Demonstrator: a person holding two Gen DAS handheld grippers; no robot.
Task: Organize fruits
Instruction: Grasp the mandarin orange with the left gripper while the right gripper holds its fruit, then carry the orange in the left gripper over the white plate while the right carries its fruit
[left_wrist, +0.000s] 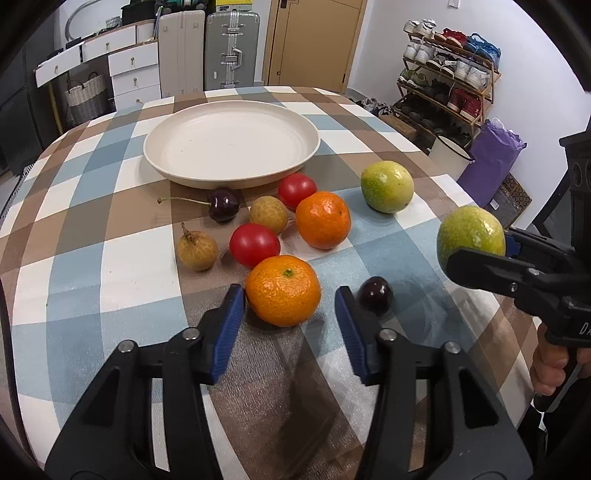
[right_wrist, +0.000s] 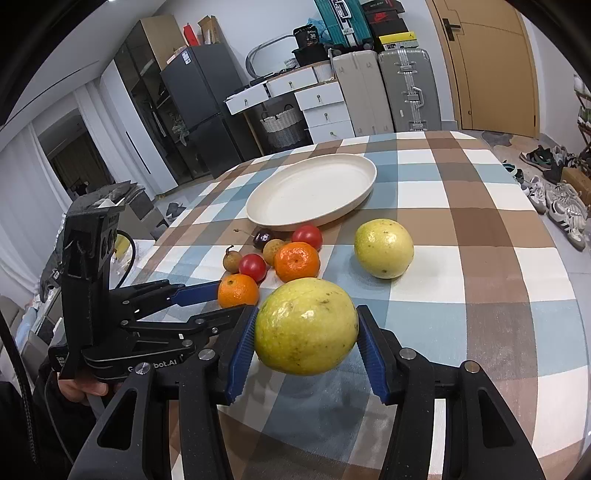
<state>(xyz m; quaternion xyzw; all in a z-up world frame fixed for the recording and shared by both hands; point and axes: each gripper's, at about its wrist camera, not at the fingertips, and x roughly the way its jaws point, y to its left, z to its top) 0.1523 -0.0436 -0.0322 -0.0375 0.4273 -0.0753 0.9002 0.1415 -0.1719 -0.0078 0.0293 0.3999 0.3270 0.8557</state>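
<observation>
The right gripper (right_wrist: 306, 334) clamps a yellow-green fruit (right_wrist: 306, 325) off the worktop (right_wrist: 480, 229); the left gripper (left_wrist: 290, 301), jaws narrowed, straddles the nearest orange (left_wrist: 283, 290), its pads seemingly not yet pressing. Only the left view shows a dark cherry (left_wrist: 376, 294) just right of it; only the right shows partly hidden "bot.AI" lettering (right_wrist: 162, 364) on the left gripper.

Checked tabletop (left_wrist: 110, 258) bearing a cream plate (left_wrist: 231, 142); before the plate lie mandarins, tomatoes, cherries, longans, with a green fruit (left_wrist: 386, 186) to its right.

Left gripper (right_wrist: 236, 299) body reads "bot.AI"; black box (right_wrist: 312, 35) reads "36"
</observation>
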